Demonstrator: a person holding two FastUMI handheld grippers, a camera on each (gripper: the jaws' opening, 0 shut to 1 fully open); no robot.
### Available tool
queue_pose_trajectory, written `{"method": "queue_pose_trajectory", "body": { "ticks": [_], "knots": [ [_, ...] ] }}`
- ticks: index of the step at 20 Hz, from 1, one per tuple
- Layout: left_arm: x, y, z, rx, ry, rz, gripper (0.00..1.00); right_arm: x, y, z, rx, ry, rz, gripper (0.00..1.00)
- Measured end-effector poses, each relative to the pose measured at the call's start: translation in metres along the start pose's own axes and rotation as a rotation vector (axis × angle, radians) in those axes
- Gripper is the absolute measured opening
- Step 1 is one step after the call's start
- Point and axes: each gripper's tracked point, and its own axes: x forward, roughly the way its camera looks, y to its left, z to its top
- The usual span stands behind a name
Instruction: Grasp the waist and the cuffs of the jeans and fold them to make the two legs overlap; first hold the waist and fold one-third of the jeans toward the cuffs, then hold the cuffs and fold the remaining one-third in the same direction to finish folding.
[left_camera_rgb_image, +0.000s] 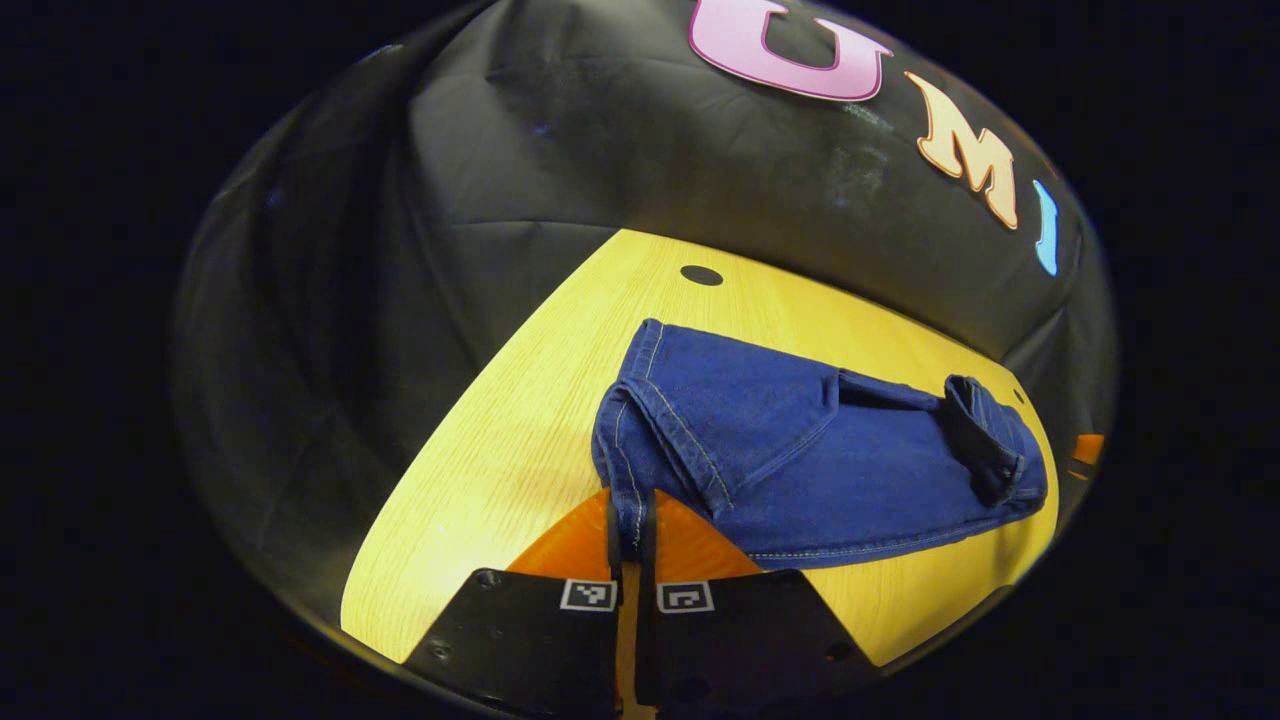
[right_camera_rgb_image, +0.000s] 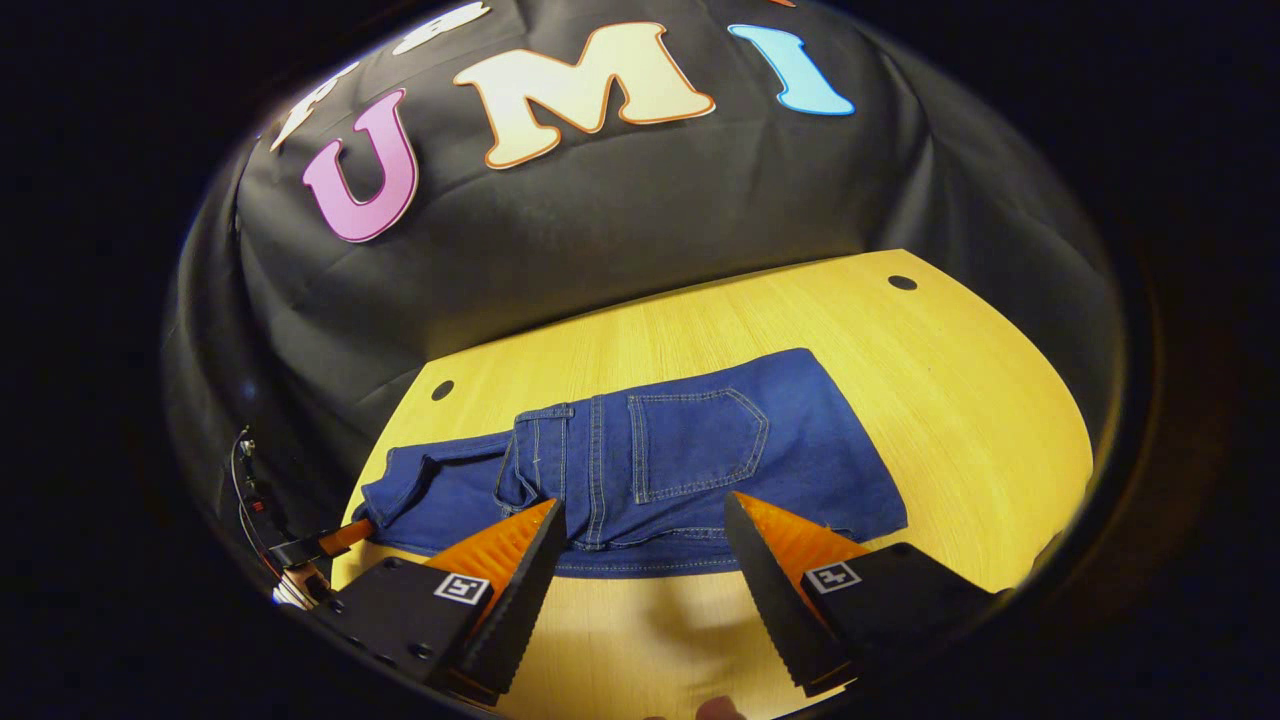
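Yellow wood-grain worktop fronts a black cloth wall and carries the jeans, folded lengthwise, back pocket up. At their cuff end the left hand-held gripper sits low, its fingers pinched together on the hem. The right hand-held gripper hovers at the near edge of the waist section, tilted downward, fingers spread wide with nothing between them.
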Motion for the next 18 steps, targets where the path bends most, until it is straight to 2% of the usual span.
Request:
{"method": "queue_pose_trajectory", "body": {
  "ticks": [4,8,12,18],
  "knots": [
    [-0.017,-0.015,0.025,-0.12,-0.031,-0.087,0.0,-0.01,-0.014,0.007,0.014,-0.016,-0.018,0.98],
    [-0.039,-0.045,0.049,-0.067,-0.069,-0.134,0.0,-0.02,-0.035,0.016,0.041,-0.032,-0.022,0.98],
    [-0.05,-0.102,0.076,-0.005,-0.109,-0.163,0.0,-0.025,-0.07,0.025,0.042,-0.034,-0.014,0.98],
    [-0.051,-0.217,0.113,-0.038,-0.162,-0.203,0.0,-0.034,-0.141,0.044,0.03,-0.006,0.048,0.98]
  ]
}}
